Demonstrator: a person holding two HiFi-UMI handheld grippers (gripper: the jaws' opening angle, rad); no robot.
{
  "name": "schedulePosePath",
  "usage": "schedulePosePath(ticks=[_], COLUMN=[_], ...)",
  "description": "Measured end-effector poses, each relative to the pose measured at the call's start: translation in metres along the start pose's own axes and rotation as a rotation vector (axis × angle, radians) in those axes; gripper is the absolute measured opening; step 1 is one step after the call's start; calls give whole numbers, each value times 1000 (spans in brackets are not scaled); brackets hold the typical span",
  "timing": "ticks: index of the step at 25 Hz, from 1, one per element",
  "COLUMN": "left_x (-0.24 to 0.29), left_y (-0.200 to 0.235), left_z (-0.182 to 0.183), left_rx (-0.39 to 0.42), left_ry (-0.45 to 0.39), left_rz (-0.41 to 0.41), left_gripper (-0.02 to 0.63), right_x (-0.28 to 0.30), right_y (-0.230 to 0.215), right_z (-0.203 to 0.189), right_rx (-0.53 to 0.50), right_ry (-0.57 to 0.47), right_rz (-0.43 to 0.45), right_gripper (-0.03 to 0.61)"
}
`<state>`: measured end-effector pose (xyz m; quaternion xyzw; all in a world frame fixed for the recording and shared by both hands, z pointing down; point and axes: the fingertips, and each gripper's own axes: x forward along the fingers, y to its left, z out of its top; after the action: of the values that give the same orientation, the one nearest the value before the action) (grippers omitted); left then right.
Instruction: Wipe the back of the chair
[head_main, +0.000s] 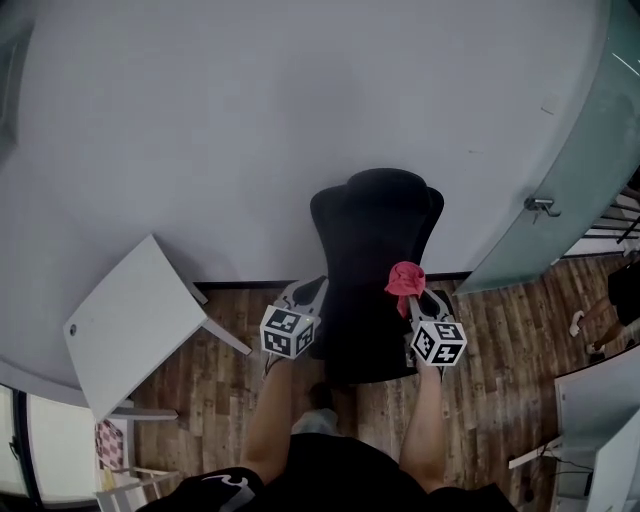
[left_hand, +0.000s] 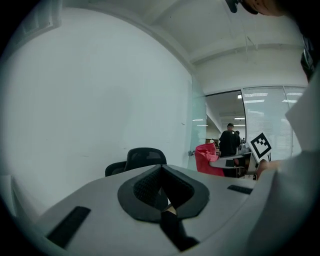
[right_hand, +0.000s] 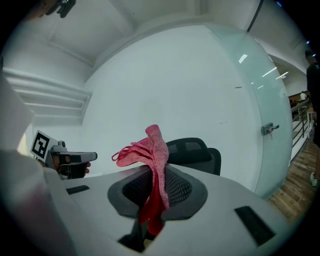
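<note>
Evidently little of the wiping shows as done. In the head view the black chair stands against the white wall on the wooden floor, its back facing the person. The left gripper hangs by the chair's left edge. The right gripper holds a pink cloth over the chair's right side. From this steep angle I cannot tell whether the cloth touches the backrest.

In the left gripper view, the left gripper has its jaws together with nothing between them. The chair sits ahead, apart from them. The cloth shows off to the right, near the glass partition.

In the right gripper view, the right gripper is clamped on the cloth, whose bunched upper end stands free above the jaws. The chair lies beyond it, seemingly not yet in contact, and the left gripper is at the left.

My judgement is that the cloth is in hand and raised to the backrest, while the wiping strokes across the back remain to be done.
</note>
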<state>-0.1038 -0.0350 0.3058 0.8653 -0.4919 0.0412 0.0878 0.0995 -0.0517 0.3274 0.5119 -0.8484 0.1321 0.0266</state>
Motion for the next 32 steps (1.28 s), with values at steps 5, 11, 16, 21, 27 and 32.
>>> schedulePosePath(ticks=[5,11,16,21,27,32], left_x=[40,66,90,112,149,176], left_y=[58,108,147,176,205,211], left_z=[8,8,6,12,23,14], left_rx=[12,-14,-39,-89,-141,-161], left_ry=[23,39,42,18,-16,-3], left_rz=[-14,6,49,113,172,186], left_gripper=[26,26,26,26,26,26], right_x=[70,134,189,246,308,340], right_y=[0,0,1,-4,-13,-19], right_z=[12,14,25,33,24,14], right_rx=[25,50,60,56,48,40], right_ry=[3,39,47,83,143,173], right_rz=[4,18,80,144,194,224], right_gripper=[57,57,57,57,57,57])
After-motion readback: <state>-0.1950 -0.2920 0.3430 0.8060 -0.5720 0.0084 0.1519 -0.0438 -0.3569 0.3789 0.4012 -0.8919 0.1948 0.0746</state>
